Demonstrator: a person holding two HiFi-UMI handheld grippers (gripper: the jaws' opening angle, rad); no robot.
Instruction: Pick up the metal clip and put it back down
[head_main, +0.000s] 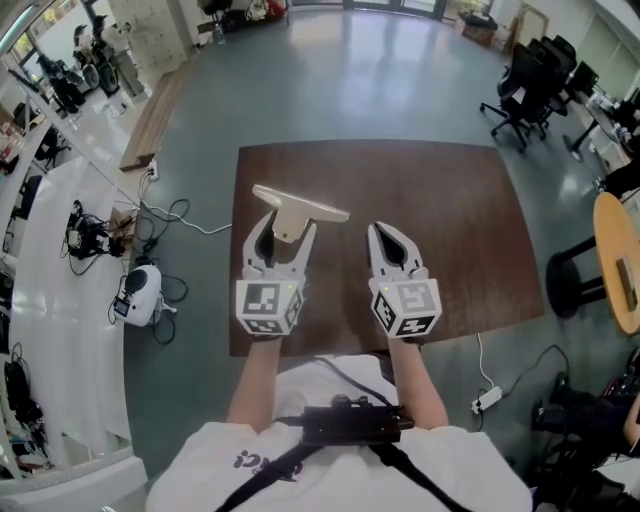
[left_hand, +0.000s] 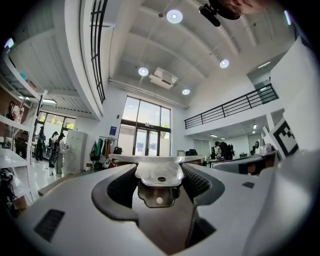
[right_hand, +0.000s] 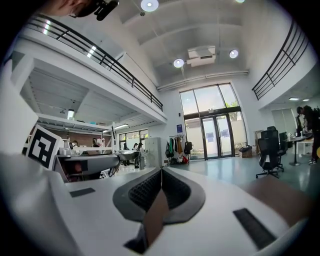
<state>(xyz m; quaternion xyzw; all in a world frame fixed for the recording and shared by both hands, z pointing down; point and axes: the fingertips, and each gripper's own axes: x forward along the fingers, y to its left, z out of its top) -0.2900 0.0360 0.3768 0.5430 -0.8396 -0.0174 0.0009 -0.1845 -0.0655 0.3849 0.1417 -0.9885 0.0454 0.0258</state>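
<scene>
You have bare table (head_main: 470, 230) ahead and on both sides, with the wide bar of the metal clip (head_main: 298, 207) in your left gripper (head_main: 287, 228) reaching toward your right gripper (head_main: 386, 230).

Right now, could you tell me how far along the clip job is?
Pick-up looks done: the left gripper is shut on the metal clip, which it holds above the brown table. The right gripper is shut and empty. Left to do: lower the clip onto the table and release it.
</scene>
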